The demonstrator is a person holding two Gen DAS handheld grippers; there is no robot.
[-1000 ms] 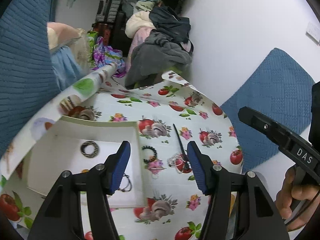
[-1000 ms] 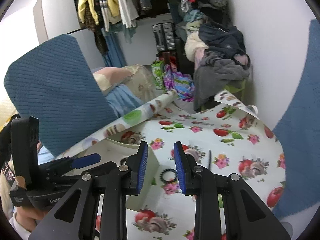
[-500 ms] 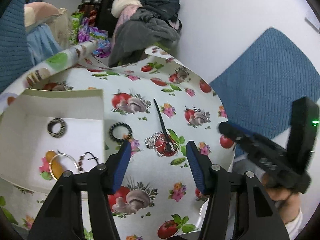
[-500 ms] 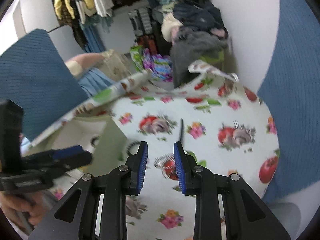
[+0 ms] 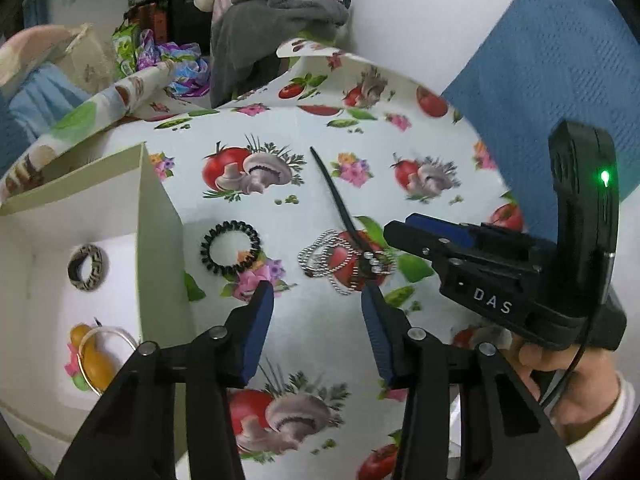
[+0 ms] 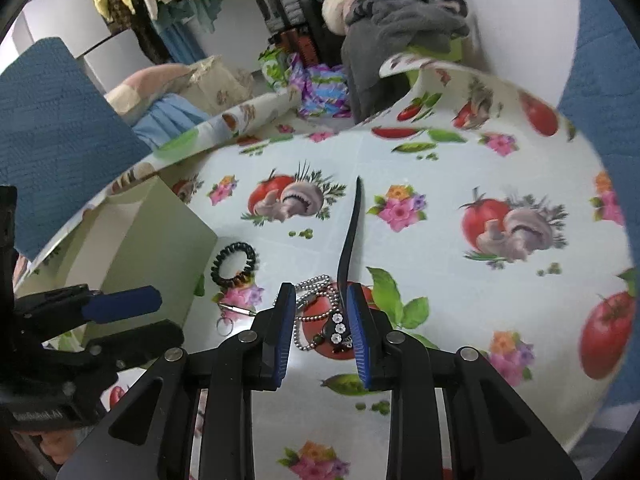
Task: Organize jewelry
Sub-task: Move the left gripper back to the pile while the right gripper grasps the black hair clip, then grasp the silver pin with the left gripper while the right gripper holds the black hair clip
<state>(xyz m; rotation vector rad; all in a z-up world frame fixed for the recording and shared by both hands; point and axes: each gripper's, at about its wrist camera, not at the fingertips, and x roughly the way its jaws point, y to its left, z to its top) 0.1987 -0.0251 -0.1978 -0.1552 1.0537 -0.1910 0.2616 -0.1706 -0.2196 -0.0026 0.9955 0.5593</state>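
Both tools lowered, right tool [image 6: 319, 332] narrow around bead chain [image 6: 316, 312], left tool [image 5: 316, 320] half-wide closing, empty, box [image 5: 160, 216] beside

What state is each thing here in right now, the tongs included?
Box: open, no lid on.
Patterned ring: lying in the box.
Bangle: lying in the box.
Hair tie: on the cloth, outside the box.
Bead chain: heaped on the cloth, partly between the right tongs.
Left tongs: open, have just been closing, empty.
Right tongs: open, narrow gap, gripping nothing.
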